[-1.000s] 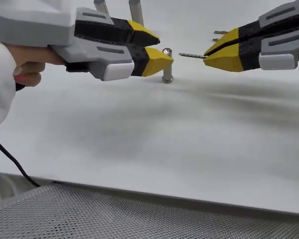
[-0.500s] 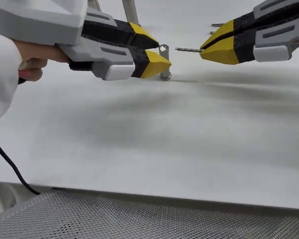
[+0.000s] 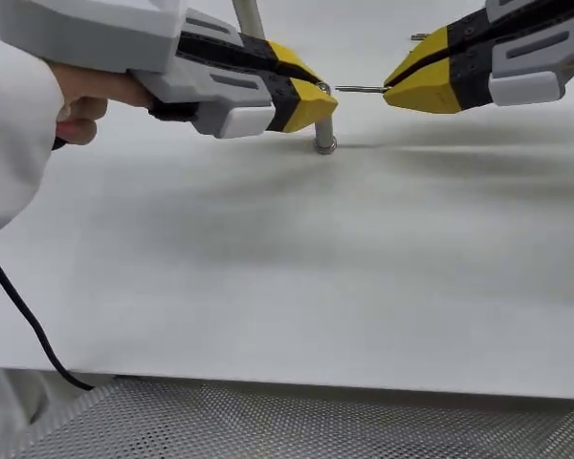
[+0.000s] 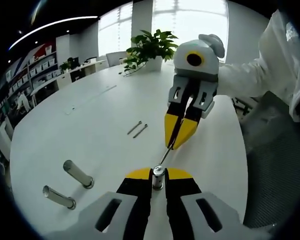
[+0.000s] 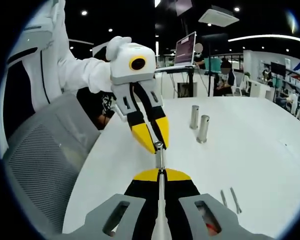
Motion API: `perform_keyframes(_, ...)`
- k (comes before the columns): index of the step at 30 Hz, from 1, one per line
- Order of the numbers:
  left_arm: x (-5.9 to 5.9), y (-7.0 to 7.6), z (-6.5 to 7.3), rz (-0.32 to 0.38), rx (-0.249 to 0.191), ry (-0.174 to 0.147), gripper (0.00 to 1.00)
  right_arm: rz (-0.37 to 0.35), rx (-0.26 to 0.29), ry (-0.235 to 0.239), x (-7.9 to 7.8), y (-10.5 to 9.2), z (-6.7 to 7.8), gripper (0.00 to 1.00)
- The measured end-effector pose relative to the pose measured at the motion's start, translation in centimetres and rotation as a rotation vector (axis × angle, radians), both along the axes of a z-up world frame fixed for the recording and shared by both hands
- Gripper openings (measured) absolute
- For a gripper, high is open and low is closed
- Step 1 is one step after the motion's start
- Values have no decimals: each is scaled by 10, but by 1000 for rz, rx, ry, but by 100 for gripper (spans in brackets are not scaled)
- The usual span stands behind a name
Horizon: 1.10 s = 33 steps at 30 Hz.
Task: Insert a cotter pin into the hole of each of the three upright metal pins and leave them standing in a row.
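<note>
An upright metal pin point(image 3: 323, 131) stands on the white table point(image 3: 287, 258), and my left gripper point(image 3: 318, 96) is shut on its upper part. In the left gripper view the pin's top point(image 4: 158, 179) sits pinched between my left gripper's point(image 4: 159, 173) yellow tips. My right gripper point(image 3: 390, 88) is shut on a cotter pin point(image 3: 360, 90), held level, its free end almost touching the pin's top. In the right gripper view, the cotter pin point(image 5: 160, 159) runs from my right gripper point(image 5: 161, 173) to the left gripper point(image 5: 157, 144). Two more upright pins point(image 4: 77, 173) point(image 4: 57, 196) stand further back.
Two loose cotter pins point(image 4: 137, 128) lie on the table beyond the right gripper, seen also as loose cotter pins point(image 5: 229, 198) in the right gripper view. A mesh chair back point(image 3: 268, 426) lies along the table's near edge. A black cable point(image 3: 24, 316) hangs at the left.
The left gripper's jaws, open around the metal pin before, have shut on it. The right gripper has brought the cotter pin leftward, closer to the pin's top.
</note>
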<state>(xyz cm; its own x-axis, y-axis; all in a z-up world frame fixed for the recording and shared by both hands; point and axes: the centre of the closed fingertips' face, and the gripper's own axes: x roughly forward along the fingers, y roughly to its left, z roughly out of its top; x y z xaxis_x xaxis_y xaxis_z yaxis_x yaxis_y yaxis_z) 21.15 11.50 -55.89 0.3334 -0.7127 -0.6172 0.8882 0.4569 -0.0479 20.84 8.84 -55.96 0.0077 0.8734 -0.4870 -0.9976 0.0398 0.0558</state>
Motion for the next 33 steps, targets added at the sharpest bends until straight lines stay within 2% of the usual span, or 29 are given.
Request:
perform_keyframes(3,-2,-2,0,-8,-6,18,6,12,-3,-5,-1,0,-1,0)
perform_keyframes(7,0,-3,-1,-18,1,3,6,21,-2,-12,0,0,1,0)
perform_keyframes(17,-1,-4,-1,-30,1,-5,6,50,-28,-31,-3,1,-2,0)
perform_keyframes(33,-3,-3,1,-27,1,-4,6,66,-3,-34,-3,22,2,0)
